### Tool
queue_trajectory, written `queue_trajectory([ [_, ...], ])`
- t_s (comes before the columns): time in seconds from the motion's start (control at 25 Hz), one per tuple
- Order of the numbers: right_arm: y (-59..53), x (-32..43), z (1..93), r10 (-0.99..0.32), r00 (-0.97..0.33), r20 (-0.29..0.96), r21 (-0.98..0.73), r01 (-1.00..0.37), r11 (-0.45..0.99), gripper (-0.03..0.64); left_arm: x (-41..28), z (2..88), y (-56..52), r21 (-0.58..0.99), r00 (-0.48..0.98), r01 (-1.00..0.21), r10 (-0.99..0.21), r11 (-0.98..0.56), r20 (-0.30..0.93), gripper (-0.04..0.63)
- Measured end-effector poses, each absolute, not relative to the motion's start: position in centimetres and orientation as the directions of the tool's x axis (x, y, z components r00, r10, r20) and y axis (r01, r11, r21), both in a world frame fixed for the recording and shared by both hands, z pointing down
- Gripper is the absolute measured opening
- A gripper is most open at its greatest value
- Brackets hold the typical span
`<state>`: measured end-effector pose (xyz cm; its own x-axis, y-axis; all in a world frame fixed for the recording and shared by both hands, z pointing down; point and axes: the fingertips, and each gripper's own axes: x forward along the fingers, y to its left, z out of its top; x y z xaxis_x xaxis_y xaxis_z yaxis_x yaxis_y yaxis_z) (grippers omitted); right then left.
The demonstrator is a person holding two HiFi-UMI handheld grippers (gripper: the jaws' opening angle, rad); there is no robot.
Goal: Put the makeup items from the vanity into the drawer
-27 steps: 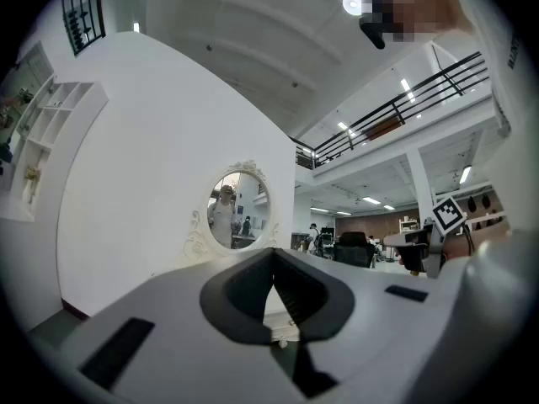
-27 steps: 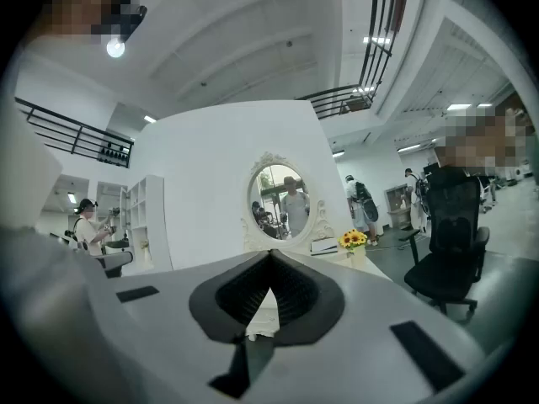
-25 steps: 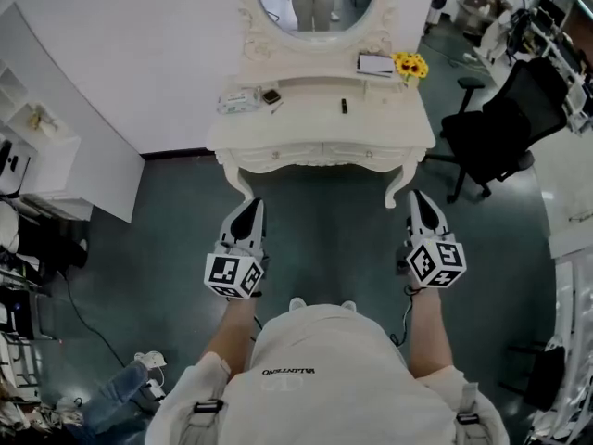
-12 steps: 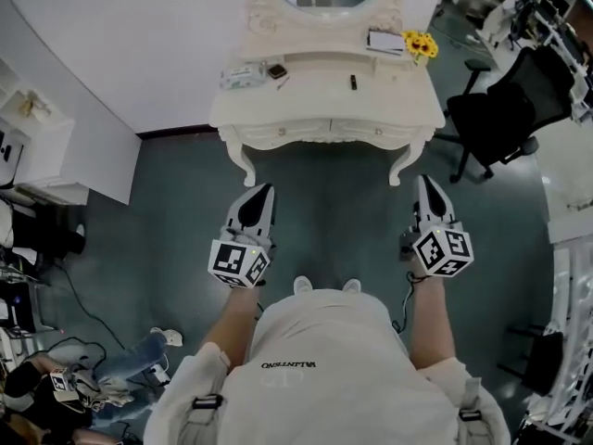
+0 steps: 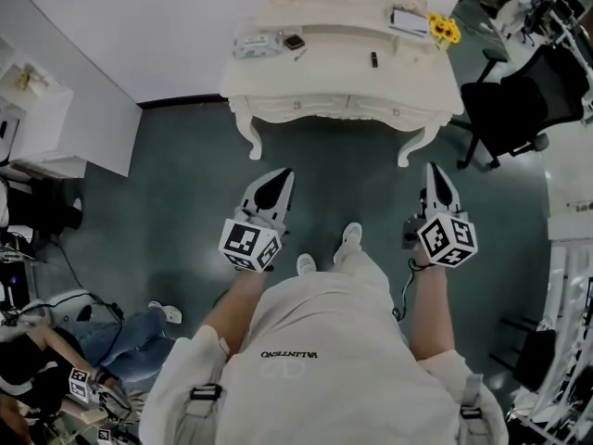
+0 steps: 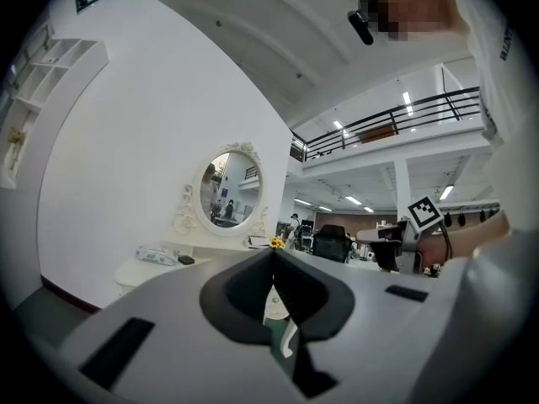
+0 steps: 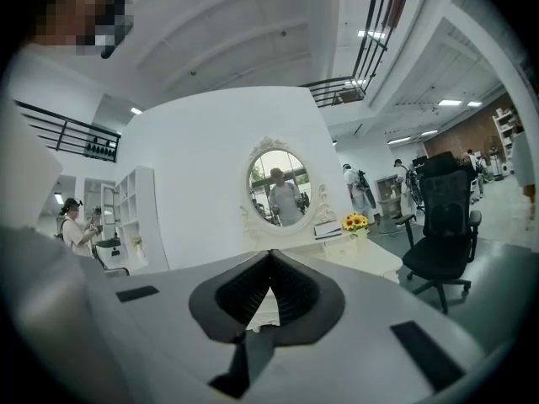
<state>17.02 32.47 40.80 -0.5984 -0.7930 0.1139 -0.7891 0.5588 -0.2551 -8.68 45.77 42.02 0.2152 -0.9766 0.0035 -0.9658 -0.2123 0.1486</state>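
Observation:
The white vanity [image 5: 345, 80] stands ahead, its two drawers [image 5: 350, 108] closed. On its top lie a pale packet [image 5: 257, 44], a small dark compact [image 5: 294, 41], a dark lipstick-like stick [image 5: 373, 59] and a white notebook [image 5: 409, 21] beside yellow flowers [image 5: 444, 29]. My left gripper [image 5: 283, 172] and right gripper [image 5: 434, 167] are held over the floor short of the vanity, both shut and empty. In the left gripper view the jaws [image 6: 272, 253] meet with the vanity [image 6: 160, 263] beyond. The right gripper [image 7: 270, 253] points at the oval mirror [image 7: 280, 188].
A black office chair [image 5: 519, 100] stands right of the vanity. A white shelf unit [image 5: 37, 128] lines the left wall. A person sits on the floor at lower left [image 5: 56, 350] among cables. Dark green floor [image 5: 185, 184] lies between me and the vanity.
I have walked toward the vanity, one foot now stepping ahead. Both grippers have come closer to it, still shut and empty.

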Motion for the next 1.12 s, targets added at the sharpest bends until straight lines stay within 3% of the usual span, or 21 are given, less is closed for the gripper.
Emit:
queue_trajectory([
  [0.56, 26.7, 10.8, 41.3, -0.715, -0.689, 0.119, -0.221, -0.720, 0.657, 0.011, -9.7, 42.3, 41.7, 0.135, 0.208, -0.970, -0.978, -0.204, 0.014, 0.002],
  [1.12, 14.4, 9.9, 42.0, -0.659, -0.739, 0.136, -0.252, -0.669, 0.699, 0.011, -8.5, 41.6, 28.6, 0.136, 0.177, -0.976, -0.983, -0.170, 0.046, 0.002],
])
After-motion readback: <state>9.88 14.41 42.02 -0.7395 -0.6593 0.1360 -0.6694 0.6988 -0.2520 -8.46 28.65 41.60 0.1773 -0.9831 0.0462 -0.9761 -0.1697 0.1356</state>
